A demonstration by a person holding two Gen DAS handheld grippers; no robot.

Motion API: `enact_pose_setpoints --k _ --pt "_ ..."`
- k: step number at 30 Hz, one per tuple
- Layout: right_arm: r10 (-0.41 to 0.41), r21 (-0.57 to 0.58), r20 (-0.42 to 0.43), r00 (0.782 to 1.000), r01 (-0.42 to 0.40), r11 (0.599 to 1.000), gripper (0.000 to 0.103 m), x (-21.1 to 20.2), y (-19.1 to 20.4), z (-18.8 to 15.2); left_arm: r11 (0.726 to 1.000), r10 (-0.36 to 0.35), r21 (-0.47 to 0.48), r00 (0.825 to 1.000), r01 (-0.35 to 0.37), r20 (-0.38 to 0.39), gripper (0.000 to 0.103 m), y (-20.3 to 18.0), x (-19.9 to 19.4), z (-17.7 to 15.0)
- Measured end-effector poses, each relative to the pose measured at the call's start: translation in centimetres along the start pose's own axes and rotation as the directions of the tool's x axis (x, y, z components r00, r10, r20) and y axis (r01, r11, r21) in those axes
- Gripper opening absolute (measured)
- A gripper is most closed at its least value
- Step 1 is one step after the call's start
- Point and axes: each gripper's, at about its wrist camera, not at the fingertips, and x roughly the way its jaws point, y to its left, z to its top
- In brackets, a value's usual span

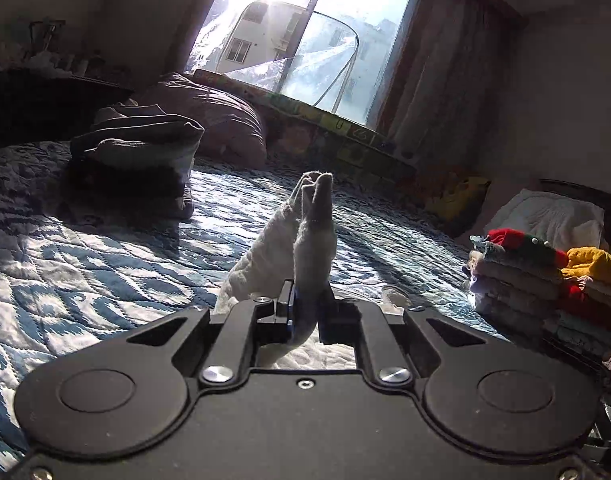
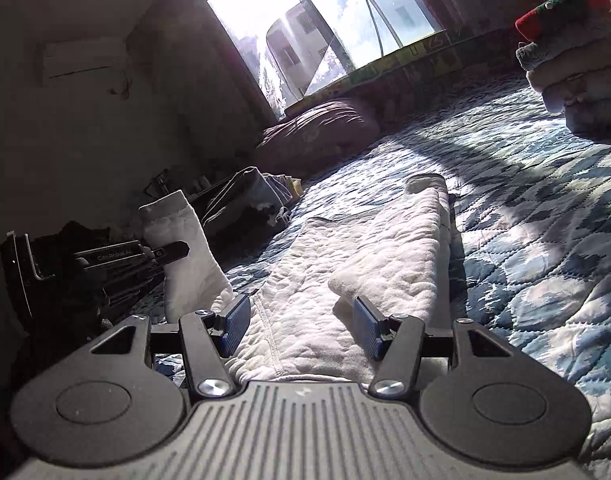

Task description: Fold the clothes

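Left claw (image 1: 305, 312) is pinched tight on a sleeve (image 1: 311, 240) of the white sweatshirt (image 2: 345, 280), lifting that strip of fleece up off the bed (image 1: 105, 260). From the right wrist view you can see it from the side too: the left claw (image 2: 167, 256) grips the raised sleeve (image 2: 181, 248) to the left of the sweatshirt's body, cuff standing upright above the quilt.

Right claw (image 2: 301, 326) sits wide apart, blue pads (image 2: 367, 328) spread, low over the sweatshirt with nothing between them. The sweatshirt's body lies flat on the blue-and-white patterned quilt directly ahead of that claw, its other sleeve (image 2: 409, 240) folded along the right side of the sweatshirt, cuff pointing toward the window (image 2: 325, 28).

Well to the right of the sweatshirt, a stack of folded clothes (image 1: 545, 280) sits at the bed's edge, a red-and-green knit piece (image 1: 525, 244) on top, yellow garment (image 1: 597, 264) beside it. Beyond the sweatshirt, toward the window, a mauve pillow (image 1: 225, 120) rests against the sill, with a pile of folded bedding (image 1: 141, 152) to the left of it. Strong sun pours in.
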Motion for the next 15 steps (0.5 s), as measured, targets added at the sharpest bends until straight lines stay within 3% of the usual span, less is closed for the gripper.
enact_pose_setpoints --k 2,5,10,12,13,14,15 --pt "0.043 0.1 0.032 0.999 -0.045 0.994 0.063 -0.1 -1.1 0.5 0.993 -0.054 0.106 0.998 0.055 -0.01 0.008 -3.6 0.8 -0.9" --pt "0.075 0.236 0.08 0.994 -0.092 0.967 0.066 -0.2 -3.0 0.8 0.981 -0.097 0.167 0.995 0.102 -0.04 0.007 -7.1 2.4 -2.2" --pt "0.04 0.459 0.174 0.984 -0.117 0.881 0.071 -0.5 -7.1 0.8 0.971 -0.182 0.138 0.979 0.194 -0.093 0.007 -9.9 5.4 -3.4" --pt "0.019 0.526 0.209 0.978 -0.128 0.841 0.072 -0.8 -8.6 0.6 0.952 -0.272 0.101 0.949 0.29 -0.16 0.012 -10.4 6.2 -4.1" --pt "0.008 0.548 0.217 0.976 -0.128 0.827 0.073 -0.7 -9.2 0.5 0.938 -0.318 0.08 0.928 0.338 -0.193 0.029 -10.6 6.6 -4.4" --pt "-0.005 0.566 0.217 0.976 -0.122 0.816 0.074 -0.5 -9.7 0.5 0.922 -0.362 0.056 0.903 0.384 -0.229 0.039 -10.8 6.4 -4.7" --pt "-0.017 0.577 0.215 0.977 -0.113 0.809 0.074 -0.2 -10.1 0.4 0.915 -0.381 0.043 0.895 0.401 -0.232 0.045 -11.0 5.9 -4.7"
